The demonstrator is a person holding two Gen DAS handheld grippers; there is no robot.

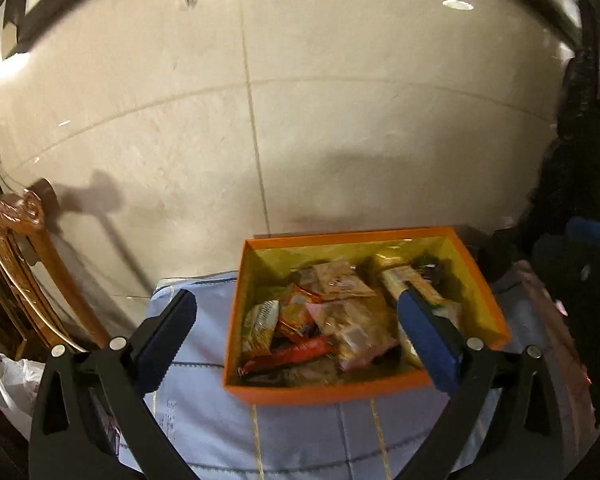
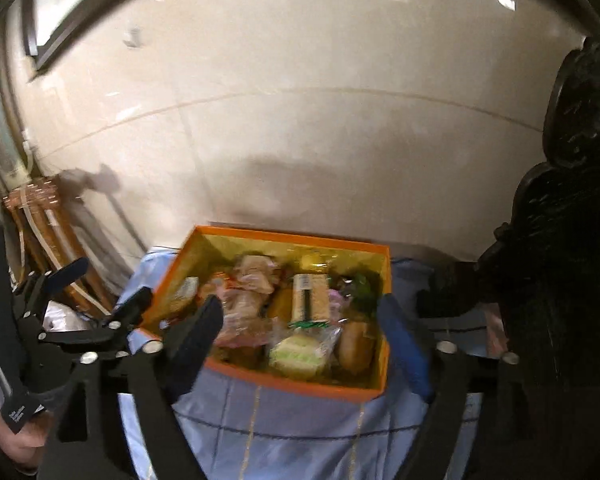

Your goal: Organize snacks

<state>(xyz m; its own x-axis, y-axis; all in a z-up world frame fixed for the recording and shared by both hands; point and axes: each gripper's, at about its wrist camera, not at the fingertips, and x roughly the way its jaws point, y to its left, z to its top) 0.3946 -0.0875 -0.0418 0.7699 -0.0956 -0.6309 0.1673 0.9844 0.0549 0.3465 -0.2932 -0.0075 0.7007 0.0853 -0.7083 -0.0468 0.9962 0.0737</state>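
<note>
Item: orange box, open-topped with a yellow lining, set on a pale blue cloth with gold stitched lines, close against a cream tiled wall. Contents: a loose heap of wrapped snacks, among them a long red packet lying near the front wall and a tan cracker pack toward 12 o'clock.

Left gripper: jaws stood wide, nothing clamped. From its own camera the box lay ahead at about 1 o'clock; the right blue pad overlapped the box's right half, over the heap, while the left finger sat over bare cloth outside the box, at 9 o'clock from it.

Right gripper: jaws stood wide, nothing held. From its own camera the box lay straight ahead at 12 o'clock, framed between the fingers. A striped green-and-white packet stood mid-box, and a round pale-green wrapped item lay by the near wall. The left gripper showed at 9 o'clock of this view, beside the box's left corner.

Surrounds: carved wooden chair at 9 o'clock, white plastic bag beneath it, dark carved furniture at 3 o'clock. Some blur throughout.
</note>
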